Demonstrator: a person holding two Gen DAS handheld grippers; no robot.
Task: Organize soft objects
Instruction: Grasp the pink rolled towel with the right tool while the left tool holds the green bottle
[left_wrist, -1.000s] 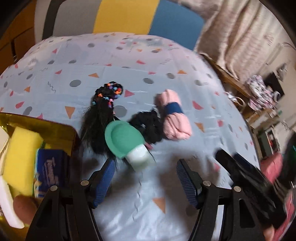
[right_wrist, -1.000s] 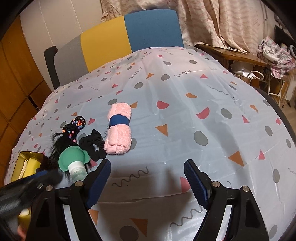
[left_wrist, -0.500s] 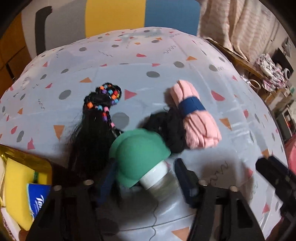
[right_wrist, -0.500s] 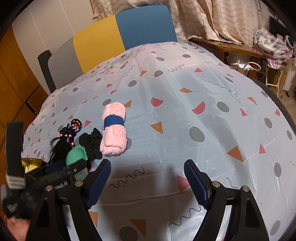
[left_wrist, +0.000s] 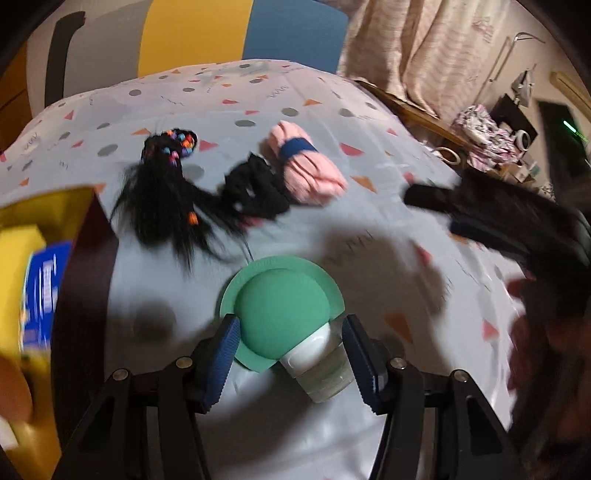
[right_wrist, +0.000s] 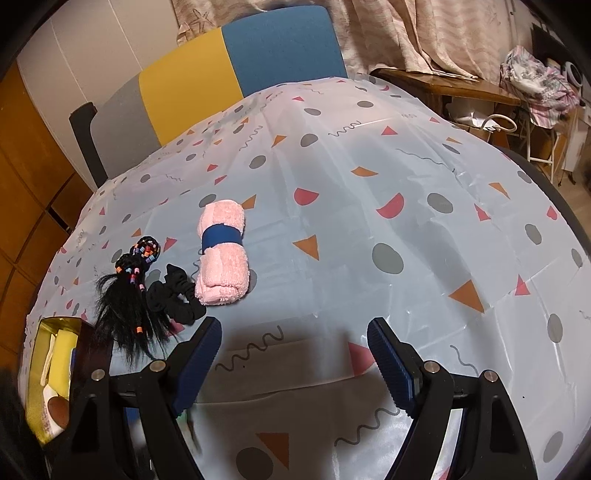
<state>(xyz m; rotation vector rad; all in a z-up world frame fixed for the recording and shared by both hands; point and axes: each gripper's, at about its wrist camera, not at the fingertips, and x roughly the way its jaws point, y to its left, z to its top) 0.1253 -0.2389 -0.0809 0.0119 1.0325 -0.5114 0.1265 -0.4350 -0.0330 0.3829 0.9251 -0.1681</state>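
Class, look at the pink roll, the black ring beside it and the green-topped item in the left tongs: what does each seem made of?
Pink roll: terry cloth, judging by its fuzzy looped pile; its blue band looks like smooth fabric. Black ring: gathered matte fabric, probably a scrunchie. Green-topped item: smooth matte dome, likely silicone or rubber, on a white base that seems plastic; the left tongs straddle it.

No lettering you can read anywhere: the white print on the blue packet in the yellow box at your left is blurred past reading, and nothing else carries text.
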